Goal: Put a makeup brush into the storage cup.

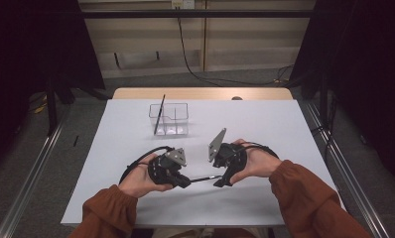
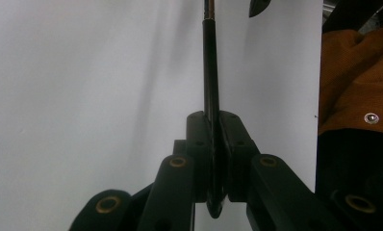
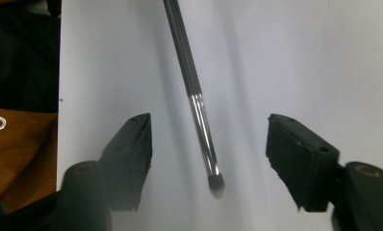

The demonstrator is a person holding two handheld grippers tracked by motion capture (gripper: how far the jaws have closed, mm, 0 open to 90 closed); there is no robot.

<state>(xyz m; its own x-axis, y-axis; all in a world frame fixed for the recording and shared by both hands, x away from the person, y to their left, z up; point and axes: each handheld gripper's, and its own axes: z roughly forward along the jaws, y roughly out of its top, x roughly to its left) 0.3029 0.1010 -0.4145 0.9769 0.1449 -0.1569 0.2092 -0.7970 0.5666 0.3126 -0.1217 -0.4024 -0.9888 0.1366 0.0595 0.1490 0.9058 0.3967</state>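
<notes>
We hold a brush [image 3: 199, 110] clamped in our left gripper [image 2: 213, 144]; our right gripper [image 3: 209, 144], jaws apart, straddles its tip; closing comes next.

White table [image 1: 265, 124], rectangular, matte top; bare wooden strip along far edge. Clear plastic box [image 1: 169, 119] stands on it toward the far side, left of centre, split into compartments. Thin dark stick [image 1: 159, 115] leans upright in the box's left compartment, top end rising above the rim. Small dark object at far edge, too small to identify.
</notes>
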